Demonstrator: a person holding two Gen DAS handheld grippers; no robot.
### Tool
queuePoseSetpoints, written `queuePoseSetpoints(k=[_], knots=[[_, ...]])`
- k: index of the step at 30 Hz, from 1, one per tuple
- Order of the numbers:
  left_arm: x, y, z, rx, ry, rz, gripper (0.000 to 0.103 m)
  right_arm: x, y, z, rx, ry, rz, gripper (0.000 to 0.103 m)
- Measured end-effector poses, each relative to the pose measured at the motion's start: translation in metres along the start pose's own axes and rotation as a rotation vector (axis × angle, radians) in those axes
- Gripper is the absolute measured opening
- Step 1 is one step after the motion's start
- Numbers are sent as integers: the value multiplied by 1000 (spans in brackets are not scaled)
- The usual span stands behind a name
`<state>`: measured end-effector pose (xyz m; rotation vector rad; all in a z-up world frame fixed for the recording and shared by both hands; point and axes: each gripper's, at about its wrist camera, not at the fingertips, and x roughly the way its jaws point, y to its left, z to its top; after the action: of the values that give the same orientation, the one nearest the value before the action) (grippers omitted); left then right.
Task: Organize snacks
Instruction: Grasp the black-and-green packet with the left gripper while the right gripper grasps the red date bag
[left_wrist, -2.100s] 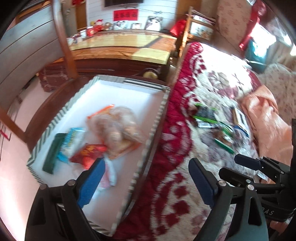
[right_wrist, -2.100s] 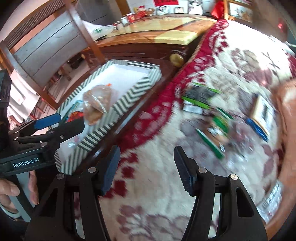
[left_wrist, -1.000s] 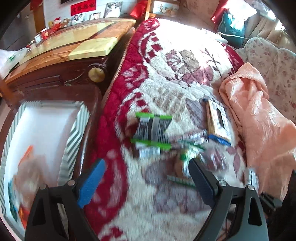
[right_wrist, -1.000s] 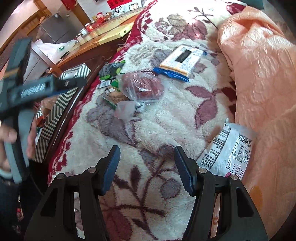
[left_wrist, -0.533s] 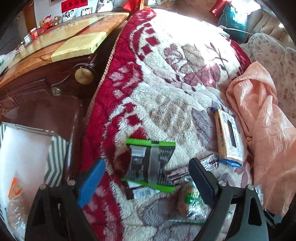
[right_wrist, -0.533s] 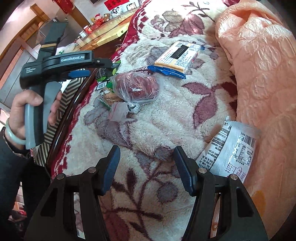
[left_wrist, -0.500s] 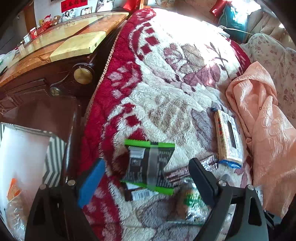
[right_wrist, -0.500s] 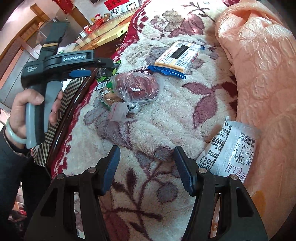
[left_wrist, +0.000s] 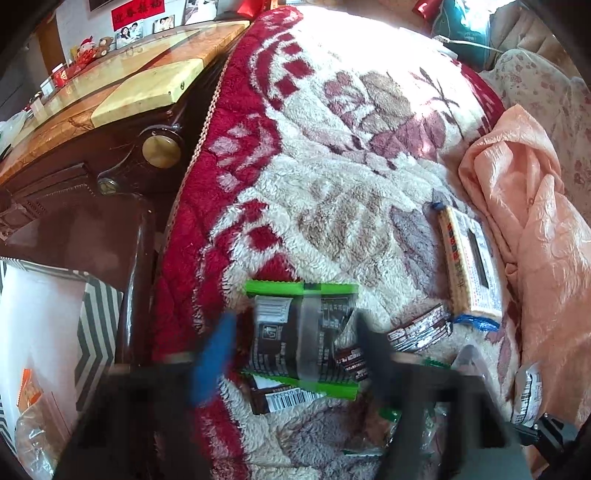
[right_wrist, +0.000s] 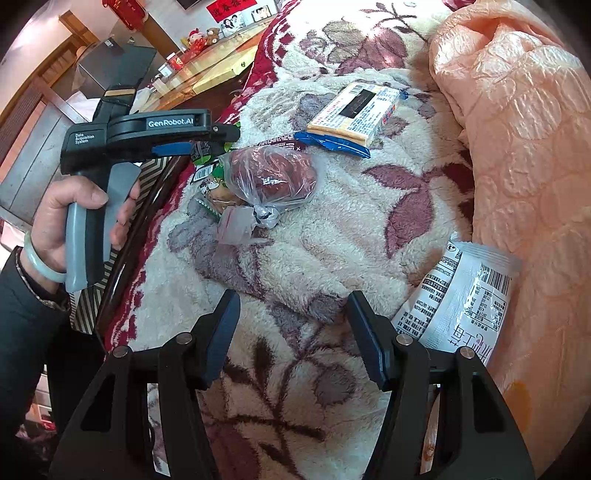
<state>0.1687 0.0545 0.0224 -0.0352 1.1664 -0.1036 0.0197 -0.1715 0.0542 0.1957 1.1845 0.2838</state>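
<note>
While the left claw (left_wrist: 295, 347) has just been closing around the green-edged black packet (left_wrist: 301, 332) on the blanket (left_wrist: 332, 206) — pads blurred, contact unclear — the right claw (right_wrist: 293, 332) hovers open, empty.

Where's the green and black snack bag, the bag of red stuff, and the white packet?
Green and black snack bag (left_wrist: 301, 332), left wrist view, its middle.
Bag of red stuff (right_wrist: 273, 177), right wrist view, its bulging middle.
White packet (right_wrist: 461, 299), right wrist view, its printed face.
</note>
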Motion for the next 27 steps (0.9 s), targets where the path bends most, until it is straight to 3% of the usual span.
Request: queuePoseSetpoints(k=[12,15,19,24,27], knots=[[-38,-1,-14,4,-101,4,43,-4,1,12,20,-55,1,61],[-47,-2,-23,10,-104,3,43,1,2,26,54,-68,19,74],[-55,-1,-35,-1,-94,-20,43,18,5,51,84,-72,47,74],[-62,2,-45,-4,-92,-26,43,50,7,72,81,-15,39,74],[-63,4,-49,-11,-90,-25,43,57,9,79,59,-39,39,76]])
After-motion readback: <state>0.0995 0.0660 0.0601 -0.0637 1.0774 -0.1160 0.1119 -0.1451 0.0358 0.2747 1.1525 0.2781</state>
